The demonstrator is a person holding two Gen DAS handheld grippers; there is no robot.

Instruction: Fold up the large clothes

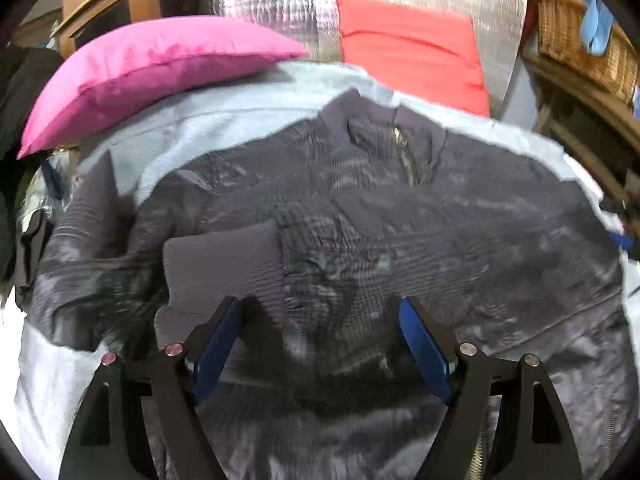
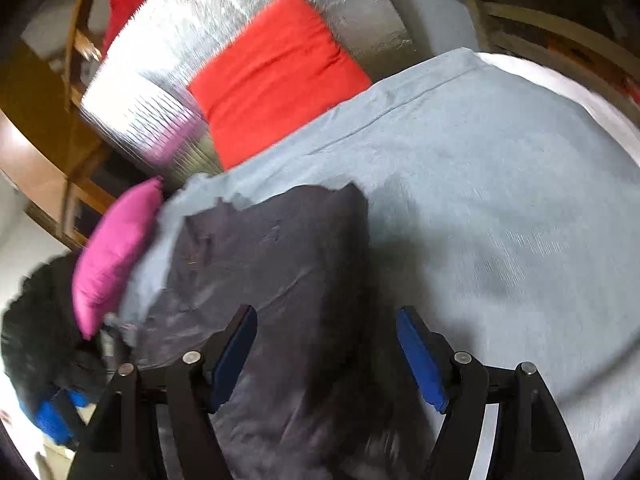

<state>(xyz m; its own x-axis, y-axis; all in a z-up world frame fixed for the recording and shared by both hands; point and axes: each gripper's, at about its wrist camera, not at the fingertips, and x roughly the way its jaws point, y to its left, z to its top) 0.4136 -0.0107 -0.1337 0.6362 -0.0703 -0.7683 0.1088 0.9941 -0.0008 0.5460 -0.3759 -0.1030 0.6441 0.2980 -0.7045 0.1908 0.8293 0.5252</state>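
Below the left gripper [image 1: 320, 344], jaws apart and empty, the dark jacket [image 1: 340, 216] lay spread on the blue sheet [image 1: 224, 120], collar away. The right gripper [image 2: 326, 354], also released, hung over its edge.

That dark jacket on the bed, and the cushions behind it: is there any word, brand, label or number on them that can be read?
None can be read.
Dark jacket: no legible text; a small pale patch on its front is too blurred to tell if it is a label.
Pink cushion: plain, no writing.
Red cushion: plain, no writing.
Light blue sheet: no writing.
Wicker basket: no label shows.
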